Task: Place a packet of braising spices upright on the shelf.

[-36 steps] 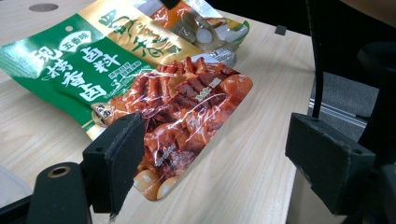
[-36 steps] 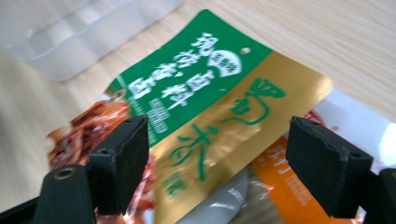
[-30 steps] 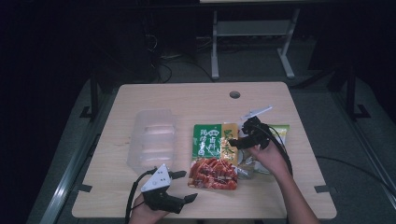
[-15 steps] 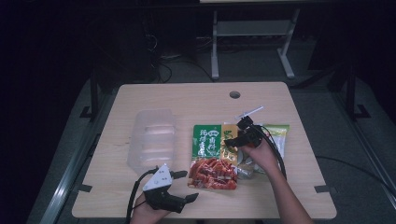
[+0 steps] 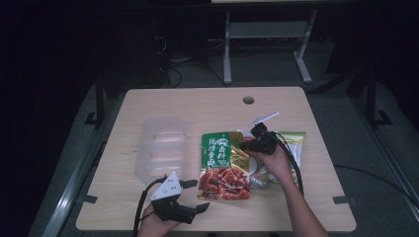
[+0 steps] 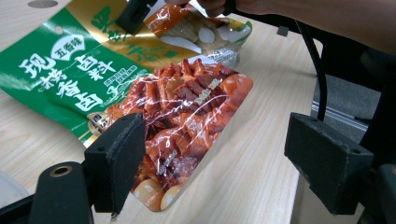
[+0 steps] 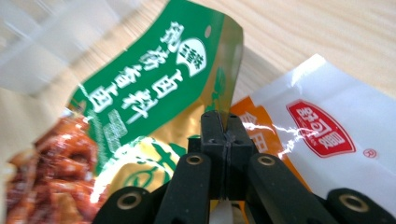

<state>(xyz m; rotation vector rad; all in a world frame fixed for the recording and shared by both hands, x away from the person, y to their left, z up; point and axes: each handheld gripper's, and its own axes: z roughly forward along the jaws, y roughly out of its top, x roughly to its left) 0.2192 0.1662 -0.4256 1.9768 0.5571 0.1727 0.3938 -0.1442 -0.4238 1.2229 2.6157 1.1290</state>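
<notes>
Since a second ago we have brought our right gripper [image 5: 245,144] leftward from above the packets at the right, onto the right edge of the green packet [image 5: 221,150]; our left gripper [image 5: 194,196] has stayed at the near edge of the table [image 5: 197,101].

Nearest us, the left gripper hovers with its jaws spread wide and nothing between them, just beside the packet's red-printed lower end. In the left gripper view the green packet [image 6: 140,93] lies flat on the wood ahead of those jaws.

Farther in, the right gripper's jaws are pressed together on the gold right edge of the green packet [image 7: 154,93], lifting it over a white and orange packet [image 7: 336,130]. Left of the packets sits a clear plastic box [image 5: 162,145].
</notes>
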